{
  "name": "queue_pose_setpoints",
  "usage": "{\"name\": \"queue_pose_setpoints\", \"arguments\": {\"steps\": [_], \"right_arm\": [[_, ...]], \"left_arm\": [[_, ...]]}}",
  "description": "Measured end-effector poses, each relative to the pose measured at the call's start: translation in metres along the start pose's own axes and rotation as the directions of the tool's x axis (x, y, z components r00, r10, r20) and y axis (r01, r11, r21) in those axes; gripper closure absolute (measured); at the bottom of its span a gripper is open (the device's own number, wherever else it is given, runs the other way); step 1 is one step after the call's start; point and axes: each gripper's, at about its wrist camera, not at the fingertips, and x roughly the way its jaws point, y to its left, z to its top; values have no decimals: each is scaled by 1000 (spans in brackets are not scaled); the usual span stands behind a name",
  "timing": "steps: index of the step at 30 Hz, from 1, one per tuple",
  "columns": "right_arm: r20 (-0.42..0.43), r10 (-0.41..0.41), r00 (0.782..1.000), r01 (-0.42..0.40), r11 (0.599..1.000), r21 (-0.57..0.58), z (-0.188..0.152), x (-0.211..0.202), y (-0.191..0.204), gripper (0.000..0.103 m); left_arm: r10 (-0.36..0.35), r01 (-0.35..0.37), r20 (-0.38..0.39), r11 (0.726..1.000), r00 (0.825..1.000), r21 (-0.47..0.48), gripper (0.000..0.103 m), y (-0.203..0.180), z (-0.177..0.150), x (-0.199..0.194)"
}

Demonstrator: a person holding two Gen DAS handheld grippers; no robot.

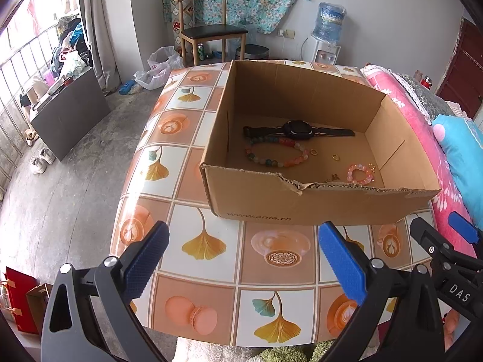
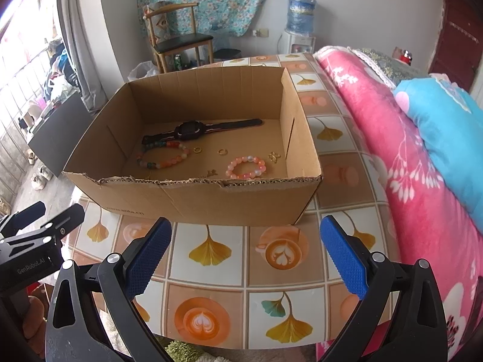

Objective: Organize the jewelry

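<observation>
Jewelry lies on the floor of an open cardboard box printed "www.anta.cn", standing on the tile-patterned surface. Black watch lies flat, straps extended, long axis parallel to the far wall. Just in front: 1 multicoloured bead bracelet, 2 small gold rings, 1 pink bead bracelet. Left tongs and right tongs hang over the surface short of the box, released, grasping nothing. "DAS" and "GenRobot.AI" mark the bodies.
</observation>
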Motion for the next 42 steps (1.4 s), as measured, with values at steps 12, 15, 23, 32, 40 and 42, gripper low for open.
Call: {"name": "queue_pose_setpoints", "arguments": {"steps": [12,15,23,32,40,42], "right_arm": [[3,8,1000,-8,1000,3,-1,0,0,8],[-2,7,1000,-7,1000,1,-2,-1,1,8],[-6,9,1000,-9,1000,4,-4,-2,4,8],[-9,11,1000,-11,1000,3,-4,-2,4,8],[-11,10,1000,-10,1000,7,-3,-1,4,8],[-11,10,1000,-10,1000,9,-3,-1,4,8]], "left_arm": [[-4,4,0,1000,1000,8,5,-3,-1,-3],[-5,5,2,1000,1000,8,6,-4,-1,-4],[-6,6,-4,1000,1000,5,5,-3,-1,-5],[-5,5,-2,1000,1000,5,5,-3,-1,-5],[-6,6,0,1000,1000,7,5,-3,-1,-5],[-8,8,-2,1000,1000,8,5,-3,-1,-4]]}}
